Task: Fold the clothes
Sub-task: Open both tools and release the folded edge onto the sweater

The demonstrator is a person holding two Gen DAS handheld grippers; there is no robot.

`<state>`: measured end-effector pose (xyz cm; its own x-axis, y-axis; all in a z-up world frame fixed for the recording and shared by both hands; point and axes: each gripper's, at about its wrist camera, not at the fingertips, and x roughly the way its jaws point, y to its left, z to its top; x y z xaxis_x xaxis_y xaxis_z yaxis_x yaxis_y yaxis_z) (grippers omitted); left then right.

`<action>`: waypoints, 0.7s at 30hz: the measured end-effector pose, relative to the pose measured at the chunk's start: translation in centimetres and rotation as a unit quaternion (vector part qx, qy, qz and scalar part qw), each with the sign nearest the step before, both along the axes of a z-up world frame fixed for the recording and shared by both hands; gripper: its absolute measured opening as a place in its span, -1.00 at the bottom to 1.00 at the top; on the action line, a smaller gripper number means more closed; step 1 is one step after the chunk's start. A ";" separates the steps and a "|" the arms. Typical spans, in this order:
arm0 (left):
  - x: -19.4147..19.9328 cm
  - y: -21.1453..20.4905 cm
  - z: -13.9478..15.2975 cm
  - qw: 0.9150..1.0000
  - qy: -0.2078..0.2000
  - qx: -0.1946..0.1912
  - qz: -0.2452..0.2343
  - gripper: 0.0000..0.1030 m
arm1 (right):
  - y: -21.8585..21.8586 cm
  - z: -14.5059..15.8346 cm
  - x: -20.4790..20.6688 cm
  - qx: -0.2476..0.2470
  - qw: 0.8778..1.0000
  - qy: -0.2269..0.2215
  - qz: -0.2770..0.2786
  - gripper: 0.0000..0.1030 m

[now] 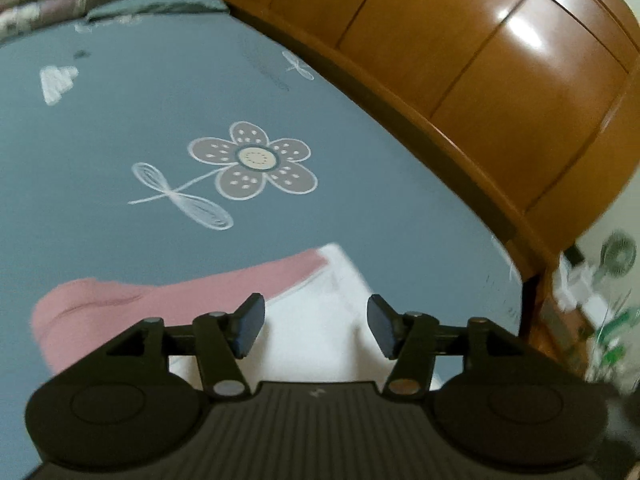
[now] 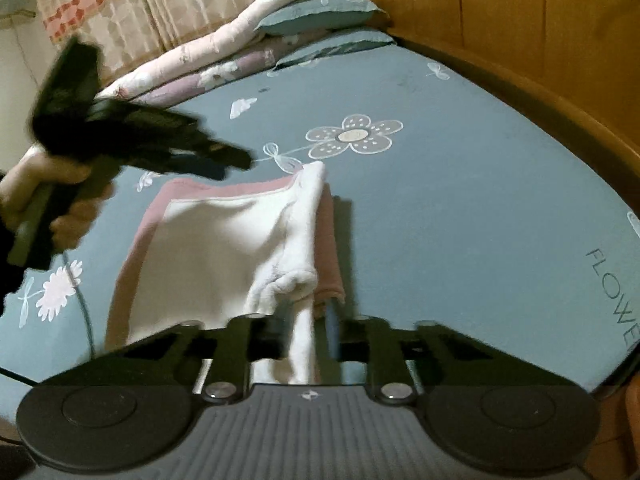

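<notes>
A pink and white garment point(image 2: 224, 248) lies flat on the blue flowered bedsheet point(image 2: 460, 200). My right gripper point(image 2: 306, 336) is shut on a bunched white fold at the garment's near right edge, lifting it a little. In the left wrist view my left gripper point(image 1: 316, 320) is open just above the white part of the garment point(image 1: 320, 280), with nothing between its fingers; pink cloth point(image 1: 160, 292) spreads to its left. The right wrist view shows the left gripper point(image 2: 236, 160) blurred over the garment's far left corner, held by a hand point(image 2: 40, 192).
A wooden headboard point(image 1: 480, 80) curves along the right side of the bed. Pillows and a folded quilt point(image 2: 240, 40) lie at the far end, in front of a curtain point(image 2: 140, 0). A small fan and clutter point(image 1: 616, 256) stand beyond the bed corner.
</notes>
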<state>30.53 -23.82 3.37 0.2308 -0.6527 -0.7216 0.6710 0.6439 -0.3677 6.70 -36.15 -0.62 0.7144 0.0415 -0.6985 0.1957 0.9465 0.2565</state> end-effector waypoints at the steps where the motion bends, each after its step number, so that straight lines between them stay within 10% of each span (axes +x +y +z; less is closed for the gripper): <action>1: -0.5 0.7 0.1 1.000 -0.015 0.005 -0.004 0.14 | -0.1 0.0 0.2 0.005 1.000 0.004 0.006 -0.64; 9: -4.4 5.9 -0.7 0.997 -0.065 0.030 -0.017 0.26 | 1.4 -2.7 2.8 0.034 0.996 0.051 0.058 -0.37; 12: -5.7 6.8 -1.3 0.996 -0.075 0.030 -0.033 0.35 | 1.9 -3.4 2.9 0.030 0.995 0.070 0.061 -0.77; 21: -6.0 5.9 -4.8 0.989 -0.114 0.047 -0.083 0.49 | 1.7 -4.6 2.5 0.035 0.993 0.104 0.044 -0.79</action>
<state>24.55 -17.89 -1.47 0.2906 -0.6271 -0.7227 0.8286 0.5427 -0.1377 9.16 -34.41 -5.19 0.5461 0.1508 -0.8240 0.1688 0.9437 0.2846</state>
